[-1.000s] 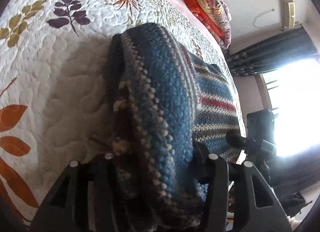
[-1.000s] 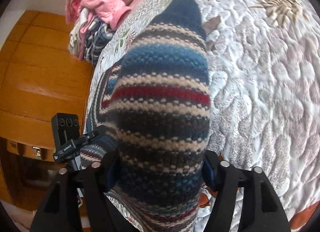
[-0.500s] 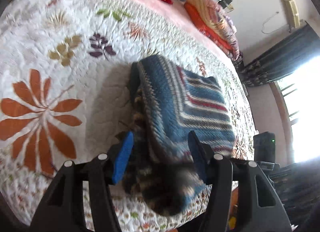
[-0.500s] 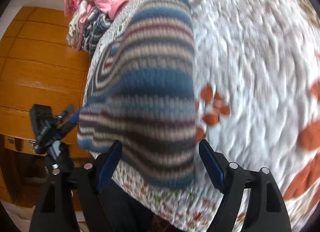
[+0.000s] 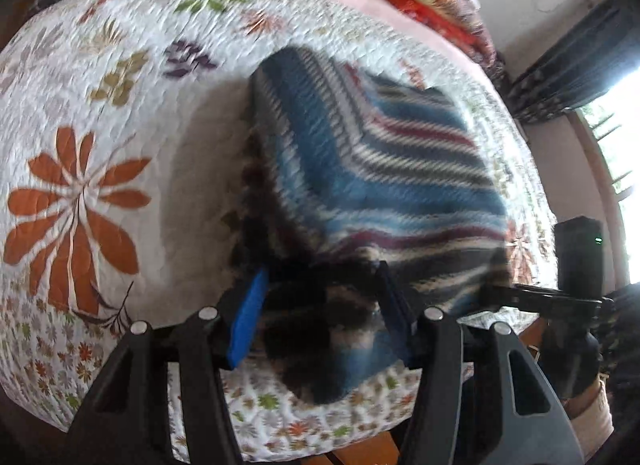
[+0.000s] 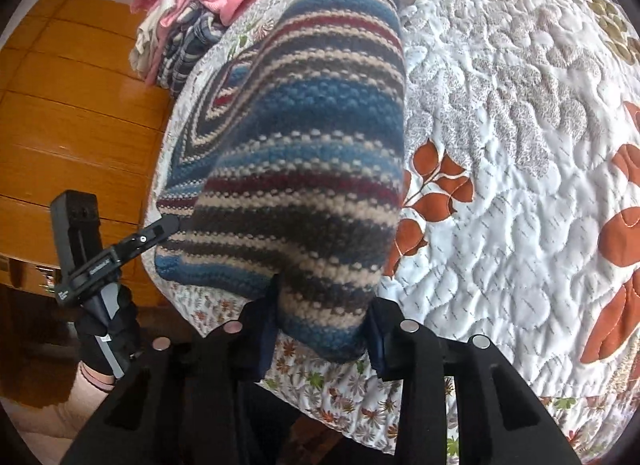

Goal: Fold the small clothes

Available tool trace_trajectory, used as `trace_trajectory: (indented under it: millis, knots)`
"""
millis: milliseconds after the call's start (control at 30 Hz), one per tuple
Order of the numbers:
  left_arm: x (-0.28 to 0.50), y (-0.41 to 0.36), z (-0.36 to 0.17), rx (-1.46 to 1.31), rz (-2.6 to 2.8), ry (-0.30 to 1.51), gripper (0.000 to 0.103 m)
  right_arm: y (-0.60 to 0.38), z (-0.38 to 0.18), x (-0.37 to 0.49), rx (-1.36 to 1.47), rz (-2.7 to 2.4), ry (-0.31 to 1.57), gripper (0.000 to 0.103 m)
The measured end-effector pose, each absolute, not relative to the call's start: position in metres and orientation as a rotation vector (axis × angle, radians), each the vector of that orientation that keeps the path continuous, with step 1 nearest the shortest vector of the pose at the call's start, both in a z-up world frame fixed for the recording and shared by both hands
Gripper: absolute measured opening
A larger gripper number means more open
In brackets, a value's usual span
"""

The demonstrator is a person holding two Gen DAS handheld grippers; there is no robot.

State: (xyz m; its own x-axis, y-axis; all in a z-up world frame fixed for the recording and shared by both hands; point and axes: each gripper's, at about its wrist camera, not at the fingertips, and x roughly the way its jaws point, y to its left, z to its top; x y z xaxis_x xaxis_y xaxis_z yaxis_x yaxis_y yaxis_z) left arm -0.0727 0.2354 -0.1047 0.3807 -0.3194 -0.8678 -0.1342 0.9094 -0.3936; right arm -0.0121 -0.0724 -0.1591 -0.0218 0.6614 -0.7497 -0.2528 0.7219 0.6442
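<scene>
Lying folded on the quilt (image 6: 500,193), a striped knit (image 6: 304,153) fills the centre toward 12 o'clock. The right gripper (image 6: 322,329) pinches its near edge, likely to pull the fold square. The left gripper (image 5: 320,317) straddles its corner at 6 o'clock, jaws apart.

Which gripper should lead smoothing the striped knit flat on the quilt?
Probably right. The right gripper looks closed on the striped knit near edge; the left gripper fingers stand apart around its corner, gripping nothing.
</scene>
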Motion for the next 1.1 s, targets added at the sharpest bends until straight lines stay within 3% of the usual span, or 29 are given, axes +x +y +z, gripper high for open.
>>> trace_trajectory:
  millis: [333,467,500,533,633,833,1100]
  knots:
    - [-0.083,0.261,-0.141,-0.592,-0.105,1.23,0.061,-0.077,-0.175,-0.023,0.379,0.704,1.426,0.043]
    - [-0.089,0.258,-0.121,-0.541,-0.087,1.215,0.06,-0.088,-0.158,-0.031,0.32,0.632,1.382,0.058]
    - [-0.091,0.256,-0.113,-0.516,-0.078,1.206,0.061,-0.091,-0.151,-0.034,0.288,0.599,1.367,0.067]
    - [-0.092,0.254,-0.106,-0.491,-0.067,1.202,0.065,-0.092,-0.145,-0.036,0.262,0.574,1.351,0.078]
    - [-0.098,0.247,-0.086,-0.405,-0.015,1.187,0.073,-0.093,-0.127,-0.046,0.174,0.499,1.297,0.087]
    - [-0.105,0.227,-0.056,-0.341,0.054,1.151,0.085,-0.084,-0.095,-0.066,0.0,0.347,1.203,0.089]
    - [-0.123,0.213,-0.039,-0.283,0.115,1.157,0.086,-0.068,-0.058,-0.085,-0.044,0.305,1.127,0.096]
